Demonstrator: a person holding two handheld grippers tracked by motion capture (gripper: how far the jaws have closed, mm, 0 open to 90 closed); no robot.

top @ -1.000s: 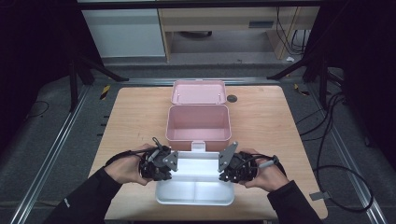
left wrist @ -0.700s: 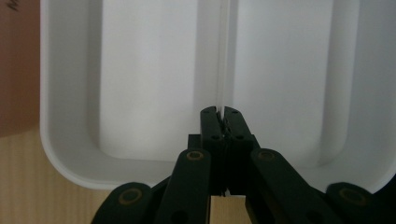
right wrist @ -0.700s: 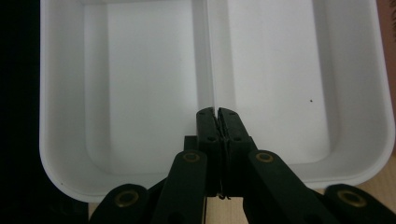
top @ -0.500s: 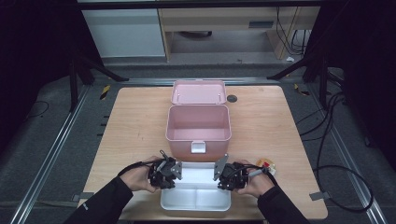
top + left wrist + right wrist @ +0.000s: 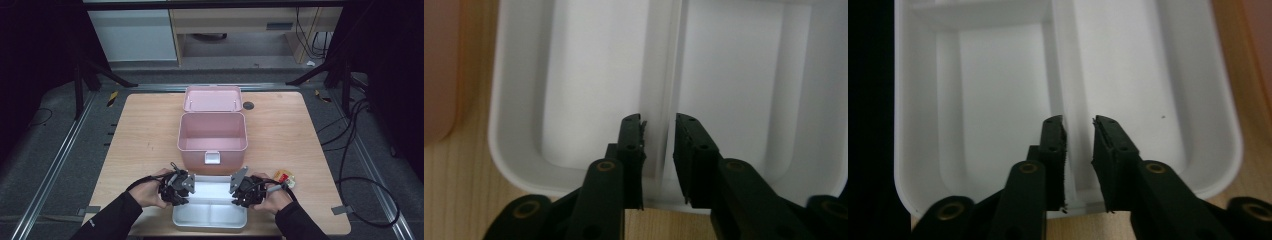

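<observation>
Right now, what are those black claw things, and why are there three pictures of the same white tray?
Those are hand-held grippers: a person holds one in each hand and squeezes it to pinch things. The high view looks down on the wooden table. There you see the left gripper and the right gripper at the two ends of a white divided tray. Behind it stands an open pink box with its lid tipped back, and a small red and yellow thing lies beside the right hand.

The other two pictures come from little cameras riding on each gripper. Each shows its own black fingers on either side of the tray's dividing wall. The fingers have just been opening, so they look loosened, not pinching.
</observation>
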